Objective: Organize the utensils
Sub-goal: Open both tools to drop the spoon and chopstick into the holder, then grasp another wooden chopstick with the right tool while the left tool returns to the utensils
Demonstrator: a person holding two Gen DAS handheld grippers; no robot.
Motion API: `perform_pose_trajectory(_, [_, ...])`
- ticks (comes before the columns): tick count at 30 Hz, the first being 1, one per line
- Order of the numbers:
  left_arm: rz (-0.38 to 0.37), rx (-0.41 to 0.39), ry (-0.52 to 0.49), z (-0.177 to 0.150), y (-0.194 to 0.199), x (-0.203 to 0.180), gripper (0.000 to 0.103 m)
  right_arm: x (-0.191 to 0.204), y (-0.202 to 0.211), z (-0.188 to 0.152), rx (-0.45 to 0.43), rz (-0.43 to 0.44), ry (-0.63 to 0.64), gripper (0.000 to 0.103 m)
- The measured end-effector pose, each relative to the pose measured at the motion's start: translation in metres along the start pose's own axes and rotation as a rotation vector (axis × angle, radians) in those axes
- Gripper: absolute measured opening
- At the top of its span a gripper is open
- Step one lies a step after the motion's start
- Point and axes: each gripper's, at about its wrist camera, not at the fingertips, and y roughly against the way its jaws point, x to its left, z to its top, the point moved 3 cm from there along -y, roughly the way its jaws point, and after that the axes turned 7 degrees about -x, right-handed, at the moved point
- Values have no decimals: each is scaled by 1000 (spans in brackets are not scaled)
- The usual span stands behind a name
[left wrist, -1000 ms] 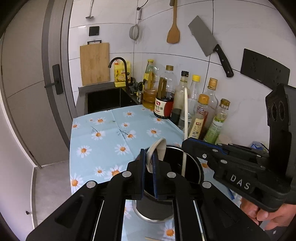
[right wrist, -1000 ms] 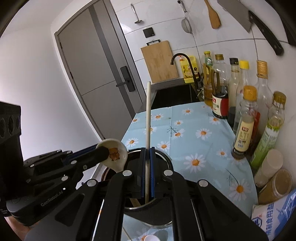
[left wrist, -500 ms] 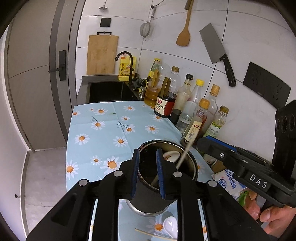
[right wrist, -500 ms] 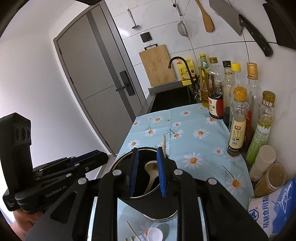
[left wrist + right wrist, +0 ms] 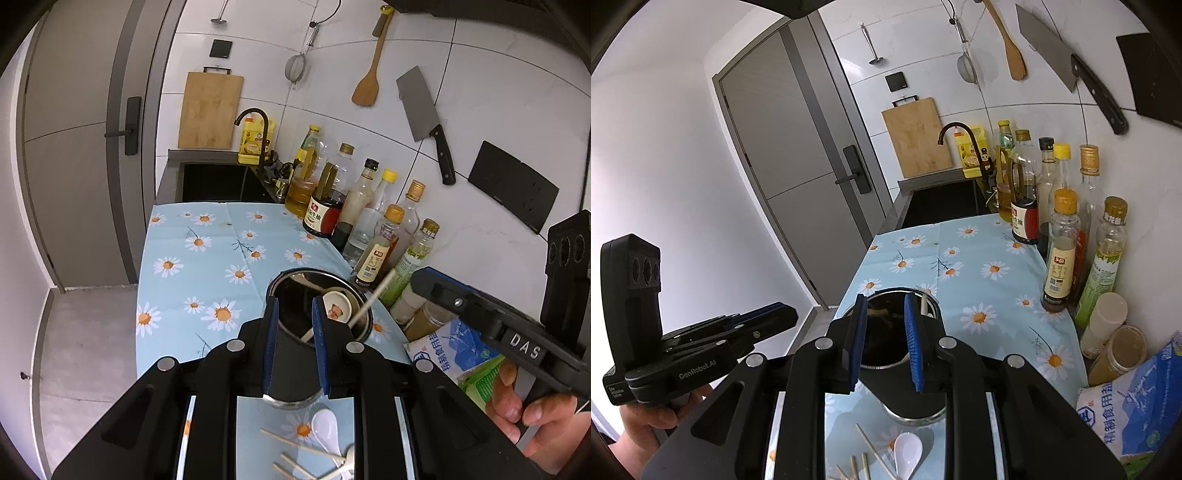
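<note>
A steel utensil pot (image 5: 360, 325) (image 5: 912, 408) stands on the daisy tablecloth. Inside it lean a ceramic spoon with a bear print (image 5: 337, 308) and a chopstick (image 5: 373, 299). My left gripper (image 5: 294, 347) is open and empty, just above and in front of the pot. My right gripper (image 5: 885, 343) is open and empty over the pot too. On the cloth in front of the pot lie a white ceramic spoon (image 5: 327, 430) (image 5: 907, 452) and several loose chopsticks (image 5: 295, 443) (image 5: 866, 458).
Several sauce and oil bottles (image 5: 384, 240) (image 5: 1062, 251) line the wall on the right, with spice jars (image 5: 1119, 350) and a salt bag (image 5: 1134, 406). A sink (image 5: 218, 182) lies at the far end. The counter's left edge drops to the floor (image 5: 85, 339).
Both grippers let go: the left released the bear-print spoon and the right the chopstick into the pot. Both then opened wider and drew back and upward.
</note>
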Motion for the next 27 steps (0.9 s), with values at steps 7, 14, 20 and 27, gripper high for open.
perform_pose_trajectory(7, [8,11,32,-15,23,1,18,2,23,-8,45,15,32,26])
perform_pose_trajectory(14, [11,35,84,-36,44,1,22,7,36,-23,119,57,85,26])
perform_pose_trajectory(20, [21,73,120,-62,55,-1,23,19,39,-47,242,134,177,26])
perform_pose_trajectory(27, [37,119,160,-95,65,3,23,33,27,-90,422,191,331,26])
